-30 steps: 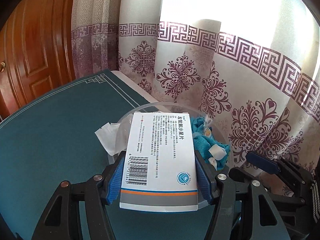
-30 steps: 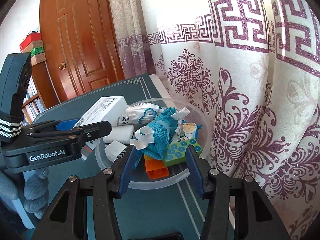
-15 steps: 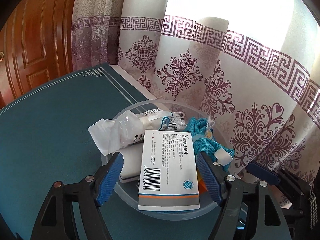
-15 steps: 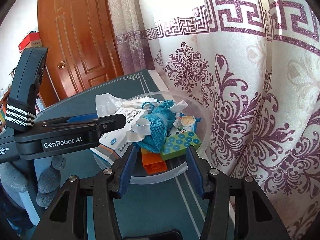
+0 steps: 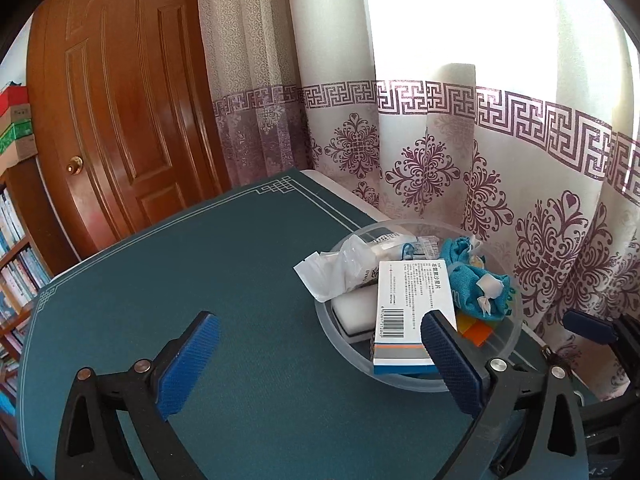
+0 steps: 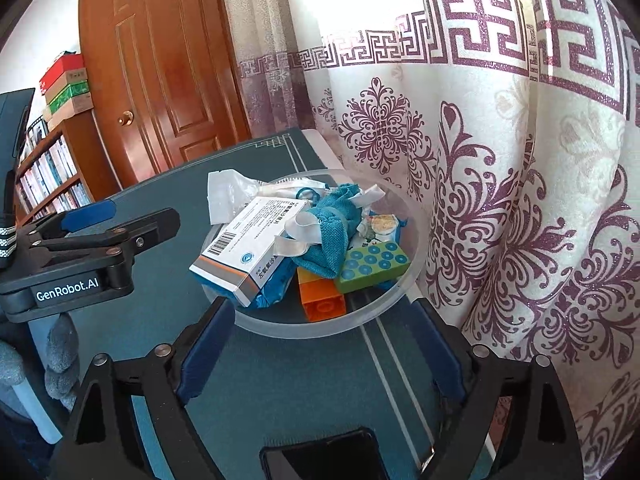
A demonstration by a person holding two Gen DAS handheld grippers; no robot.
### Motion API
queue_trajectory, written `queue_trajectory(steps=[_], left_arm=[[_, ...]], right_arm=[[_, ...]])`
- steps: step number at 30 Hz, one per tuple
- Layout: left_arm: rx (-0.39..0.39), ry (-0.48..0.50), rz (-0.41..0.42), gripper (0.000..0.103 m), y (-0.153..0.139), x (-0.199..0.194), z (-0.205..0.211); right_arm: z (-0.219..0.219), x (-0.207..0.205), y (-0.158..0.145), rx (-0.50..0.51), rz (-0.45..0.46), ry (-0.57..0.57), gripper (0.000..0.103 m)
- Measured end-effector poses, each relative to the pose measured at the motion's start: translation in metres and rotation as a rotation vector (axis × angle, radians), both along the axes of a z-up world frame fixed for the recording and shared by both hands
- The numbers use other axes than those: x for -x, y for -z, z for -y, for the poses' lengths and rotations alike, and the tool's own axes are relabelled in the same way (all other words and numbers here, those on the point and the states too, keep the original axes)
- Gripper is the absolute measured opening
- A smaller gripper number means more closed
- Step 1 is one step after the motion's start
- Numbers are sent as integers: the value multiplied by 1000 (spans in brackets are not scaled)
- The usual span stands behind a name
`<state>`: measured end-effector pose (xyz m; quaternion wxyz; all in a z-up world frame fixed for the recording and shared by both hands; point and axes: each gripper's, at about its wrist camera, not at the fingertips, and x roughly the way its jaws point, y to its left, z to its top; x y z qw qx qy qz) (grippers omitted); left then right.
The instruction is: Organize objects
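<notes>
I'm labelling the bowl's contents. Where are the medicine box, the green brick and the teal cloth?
medicine box point(image 6: 244, 242), right wrist view, printed top face.
green brick point(image 6: 374, 266), right wrist view, studded top.
teal cloth point(image 6: 332, 228), right wrist view, bunched middle.

The left gripper point(image 5: 320, 352) and right gripper point(image 6: 324, 344) have just opened; both jaws stand wide, gripping nothing, tilted downward.

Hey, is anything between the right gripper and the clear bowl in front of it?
Nothing visible. The right gripper is open, with only bare teal tabletop up to the clear bowl. The left gripper sits off to the side, clear of that path.
</notes>
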<state>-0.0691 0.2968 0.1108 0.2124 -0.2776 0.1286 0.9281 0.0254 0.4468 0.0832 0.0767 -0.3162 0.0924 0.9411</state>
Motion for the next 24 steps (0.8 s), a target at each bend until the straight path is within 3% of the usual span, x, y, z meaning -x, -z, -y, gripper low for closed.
queue_trajectory(steps=[8, 24], left_arm=[[-15, -66, -41, 103, -17, -26, 19], [-4, -46, -4, 103, -17, -44, 20]], right_arm=[[19, -8, -16, -81, 2, -6, 100], [24, -9, -22, -131, 33, -3, 101]])
